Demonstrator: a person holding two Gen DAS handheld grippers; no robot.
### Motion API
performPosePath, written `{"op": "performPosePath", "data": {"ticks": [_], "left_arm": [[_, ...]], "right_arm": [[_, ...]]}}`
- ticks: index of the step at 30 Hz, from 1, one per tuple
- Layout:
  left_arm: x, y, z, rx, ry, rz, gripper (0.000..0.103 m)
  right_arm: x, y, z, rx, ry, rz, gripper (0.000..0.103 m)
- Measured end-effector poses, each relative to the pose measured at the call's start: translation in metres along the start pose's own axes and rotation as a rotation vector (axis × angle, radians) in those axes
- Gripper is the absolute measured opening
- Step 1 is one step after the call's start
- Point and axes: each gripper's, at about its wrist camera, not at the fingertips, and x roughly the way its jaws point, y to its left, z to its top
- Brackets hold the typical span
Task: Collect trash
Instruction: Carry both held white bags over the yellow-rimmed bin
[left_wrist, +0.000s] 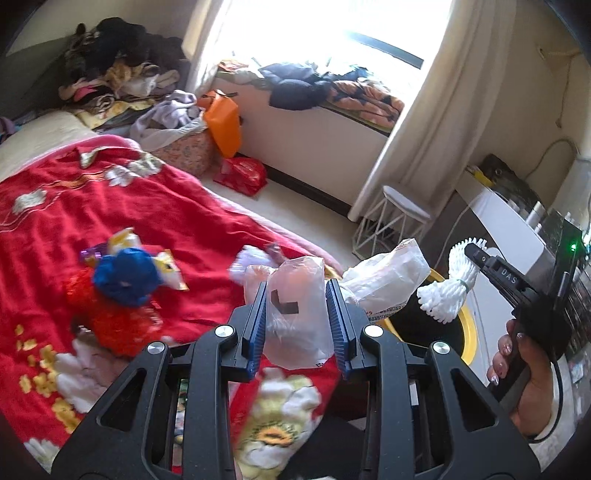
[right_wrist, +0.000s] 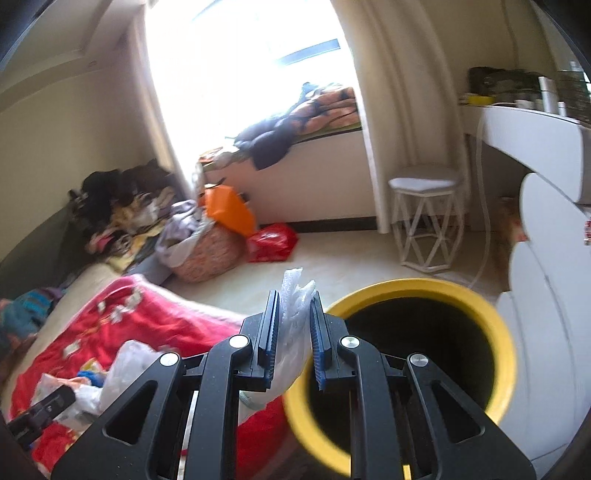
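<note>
The left gripper (left_wrist: 298, 319) has its blue-padded fingers (left_wrist: 258, 317) set fairly wide with a crumpled translucent plastic bag (left_wrist: 297, 314) between them; whether the pads truly pinch it cannot be told. The bag hangs over the near edge of the red flowered blanket (left_wrist: 155, 206). Left of it on the blanket lie a blue pompom ball (left_wrist: 125, 275), a red fluffy clump (left_wrist: 110, 317) and yellow snack wrappers (left_wrist: 168, 271). The right gripper (right_wrist: 294, 341) clamps a white foam-net sleeve (right_wrist: 293, 314) narrowly between its fingers, just left of the yellow-rimmed black bin (right_wrist: 495, 332). In the left view, the sleeve (left_wrist: 448, 286) hangs over the bin (left_wrist: 468, 325), beside a white paper bag (left_wrist: 391, 273). Farther off stands a white wire stool (right_wrist: 424, 218).
</note>
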Motion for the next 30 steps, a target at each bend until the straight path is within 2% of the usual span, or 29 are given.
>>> {"op": "performPosePath", "data": {"ticks": [10,16,23,30], "left_arm": [[0.038,-0.043,0.001,0.062,0.030,-0.017,0.024],[0.063,-0.069,0.000,0.093,0.049,-0.018,0.024],[0.094,-0.099,0.000,0.127,0.079,-0.013,0.025],[0.126,-0.121,0.003,0.145,0.126,-0.031,0.028]], "right_arm": [[0.008,-0.051,-0.012,-0.018,-0.036,-0.205,0.016],[0.014,-0.068,-0.023,-0.046,-0.034,-0.269,0.016],[0.025,-0.084,-0.029,-0.061,-0.004,-0.283,0.016],[0.030,-0.096,-0.030,-0.004,0.031,-0.221,0.020]]}}
